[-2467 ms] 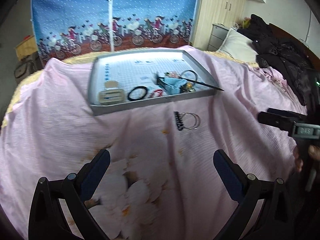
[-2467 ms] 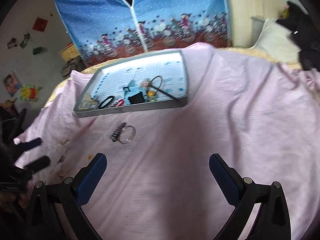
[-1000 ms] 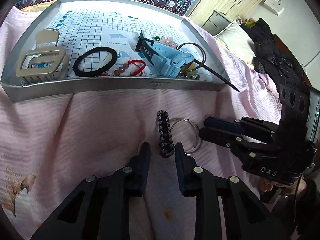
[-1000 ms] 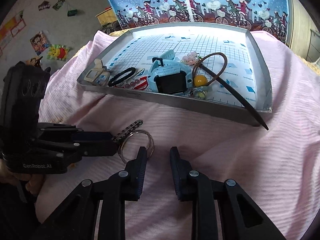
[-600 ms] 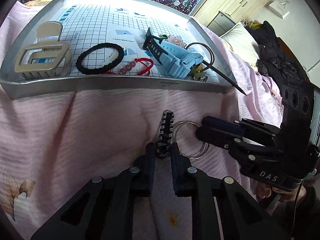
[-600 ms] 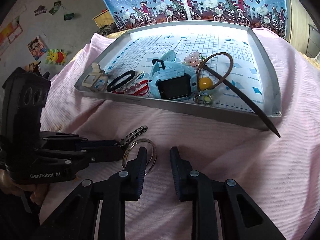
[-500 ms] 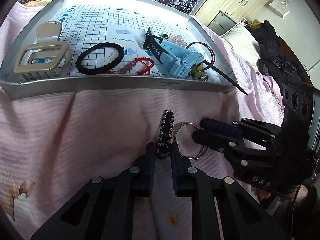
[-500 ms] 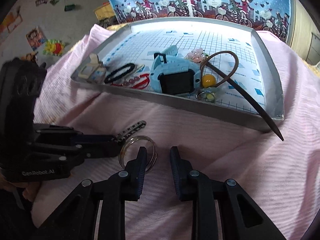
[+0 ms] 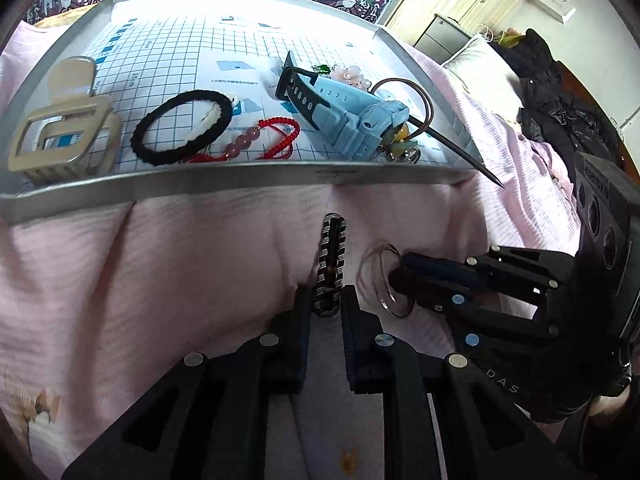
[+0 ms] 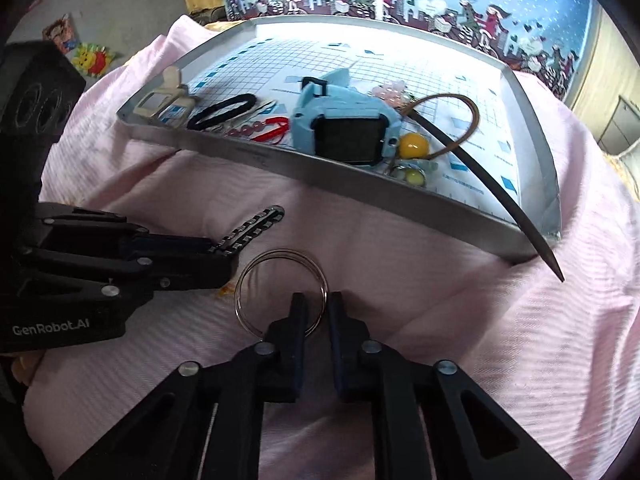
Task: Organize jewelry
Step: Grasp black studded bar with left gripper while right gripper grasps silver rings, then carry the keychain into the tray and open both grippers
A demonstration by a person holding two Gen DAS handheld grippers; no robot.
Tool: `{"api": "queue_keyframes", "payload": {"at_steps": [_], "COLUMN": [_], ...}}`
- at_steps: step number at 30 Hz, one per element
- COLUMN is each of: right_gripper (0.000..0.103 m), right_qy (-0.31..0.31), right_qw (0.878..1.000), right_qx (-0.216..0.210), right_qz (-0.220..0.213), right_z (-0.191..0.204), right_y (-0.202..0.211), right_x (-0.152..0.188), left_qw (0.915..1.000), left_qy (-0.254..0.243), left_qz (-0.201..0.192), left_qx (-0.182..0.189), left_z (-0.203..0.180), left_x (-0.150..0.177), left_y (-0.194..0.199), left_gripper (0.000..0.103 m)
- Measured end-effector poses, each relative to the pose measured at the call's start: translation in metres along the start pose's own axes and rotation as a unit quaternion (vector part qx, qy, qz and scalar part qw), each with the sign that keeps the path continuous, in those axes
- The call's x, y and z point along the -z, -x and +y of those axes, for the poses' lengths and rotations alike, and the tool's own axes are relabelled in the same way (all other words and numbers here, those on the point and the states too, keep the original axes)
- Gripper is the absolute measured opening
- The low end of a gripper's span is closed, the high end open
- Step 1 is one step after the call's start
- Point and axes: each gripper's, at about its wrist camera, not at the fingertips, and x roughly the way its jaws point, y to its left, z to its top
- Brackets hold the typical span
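The left gripper [image 9: 326, 298] was closed on the near end of a black hair clip [image 9: 330, 264], which pointed away from it over the pink bedsheet [image 9: 160, 272]. To its right, the right gripper [image 9: 394, 280] pinched a silver ring [image 9: 376, 280] that stood up from the sheet, just beside the clip. Behind them, the metal tray [image 9: 200, 184] held a beige claw clip [image 9: 60, 120], a black hair tie [image 9: 182, 128], a red beaded bracelet [image 9: 260, 140] and a blue watch [image 9: 344, 120].

From the right wrist view, the right gripper [image 10: 316, 308] was nearly shut, and the near edge of the silver ring [image 10: 280, 292] sat between its fingers. The left gripper [image 10: 228, 258] came in from the left, holding the black hair clip [image 10: 252, 228]. In the tray [image 10: 360, 188] the blue watch [image 10: 344, 128] lay face up, and a dark hair stick [image 10: 488, 192] stuck out over the tray's near corner.
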Motion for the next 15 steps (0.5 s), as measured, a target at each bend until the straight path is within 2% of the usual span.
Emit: {"api": "queue_keyframes", "payload": {"at_steps": [4,10,15], "right_gripper": [0.004,0.004,0.004], "right_qy": [-0.015,-0.022,-0.058], "right_qw": [1.0,0.998,0.995], "right_qx": [-0.005,0.004,0.005], "right_qz": [-0.011,-0.051,-0.082], "right_z": [-0.005,-0.01,-0.031], "right_y": [0.002,0.019,0.035], "right_x": [0.0,0.0,0.0], "left_qw": [1.0,0.9999,0.9999], "left_qy": [-0.003,-0.013,-0.006], "left_qz": [0.0,-0.008,-0.013], "left_qx": [-0.003,-0.007,0.002], "left_z": [0.0,-0.005,-0.004], "left_x": [-0.002,-0.002,-0.004], "left_y": [-0.003,0.0,0.004], "left_gripper": [0.013,0.011,0.011]}}
